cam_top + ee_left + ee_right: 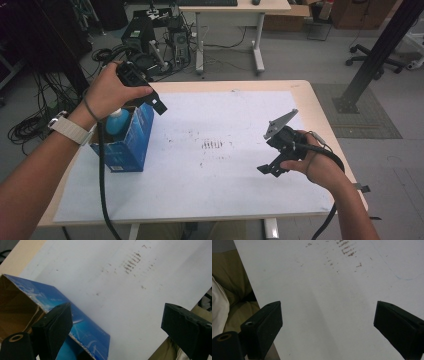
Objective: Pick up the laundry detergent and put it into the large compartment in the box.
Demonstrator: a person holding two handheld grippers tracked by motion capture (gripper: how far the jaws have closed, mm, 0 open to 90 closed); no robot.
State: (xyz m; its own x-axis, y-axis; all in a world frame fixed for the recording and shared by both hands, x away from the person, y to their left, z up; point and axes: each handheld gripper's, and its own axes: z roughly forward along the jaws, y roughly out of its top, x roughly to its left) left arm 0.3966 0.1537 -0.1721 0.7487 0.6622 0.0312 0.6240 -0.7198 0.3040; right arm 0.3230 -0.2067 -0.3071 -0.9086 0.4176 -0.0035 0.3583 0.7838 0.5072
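Hovering the left gripper (159, 104) wide open just above the open blue cardboard box (129, 145) with a light-blue bottle (118, 123) inside, near the table's left edge. Right gripper (268, 170) idles open too. Next I'd guess dipping in for the bottle.

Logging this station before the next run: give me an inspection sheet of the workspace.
Surface: table under a white sheet with brown smudges.
Job's things: open blue box at the sheet's left edge, a light blue bottle inside.
Clutter: nothing seen.
Grippers: left gripper above the box, jaws apart, empty; right gripper over bare sheet, jaws apart, empty.
Cables: one trails from each gripper; loose coils on the floor.
Surroundings: desk, office chair base, black post.
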